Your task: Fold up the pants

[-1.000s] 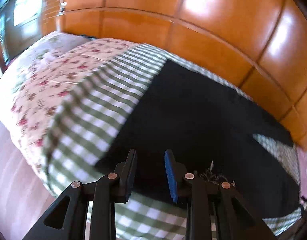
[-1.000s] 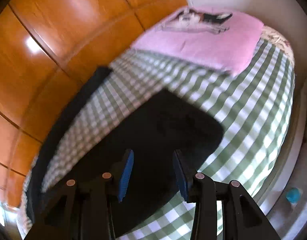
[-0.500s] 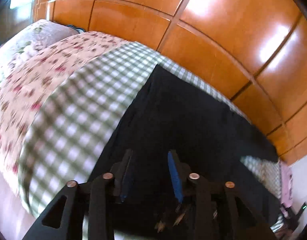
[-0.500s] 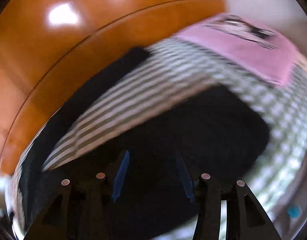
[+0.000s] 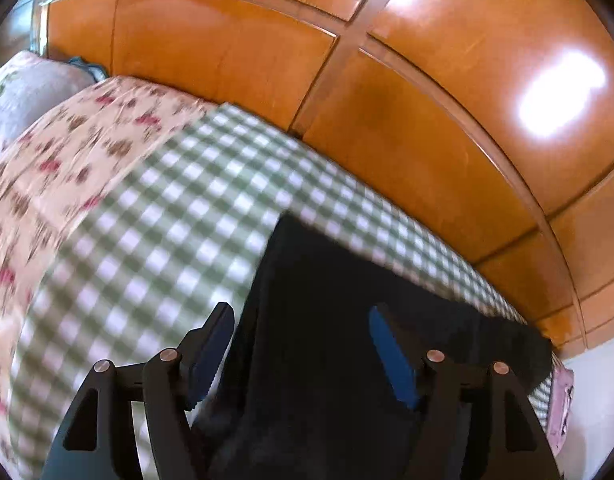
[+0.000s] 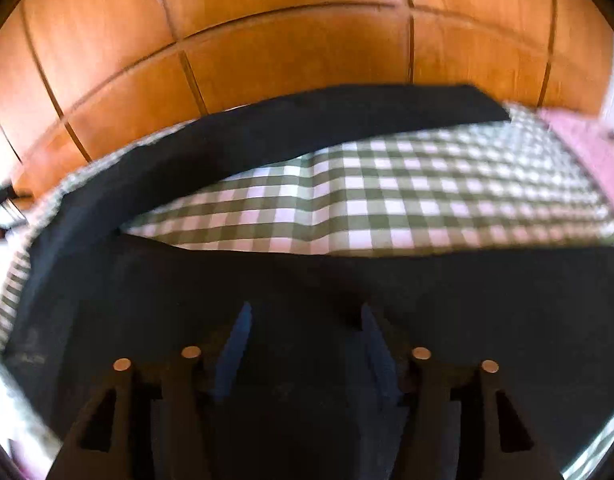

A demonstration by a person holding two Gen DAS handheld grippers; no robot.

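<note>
Black pants (image 5: 339,320) lie spread on a bed with a green-and-white checked sheet (image 5: 155,240). My left gripper (image 5: 299,316) is open, its jaws wide apart over the pants' left edge, the left finger over the sheet. In the right wrist view the pants (image 6: 307,280) fill the lower frame, and one leg (image 6: 307,124) runs along the far side by the wall. My right gripper (image 6: 305,312) is open just above the near leg. Nothing is held in either.
Glossy orange wooden panels (image 5: 387,80) rise behind the bed. A floral quilt (image 5: 67,140) covers the left end. A pink pillow (image 6: 587,140) lies at the right end. Checked sheet (image 6: 387,196) shows between the two pant legs.
Both grippers have moved forward and lower over the pants. The left jaws have opened wider. The right view has swung from the pink pillow toward the wall.
</note>
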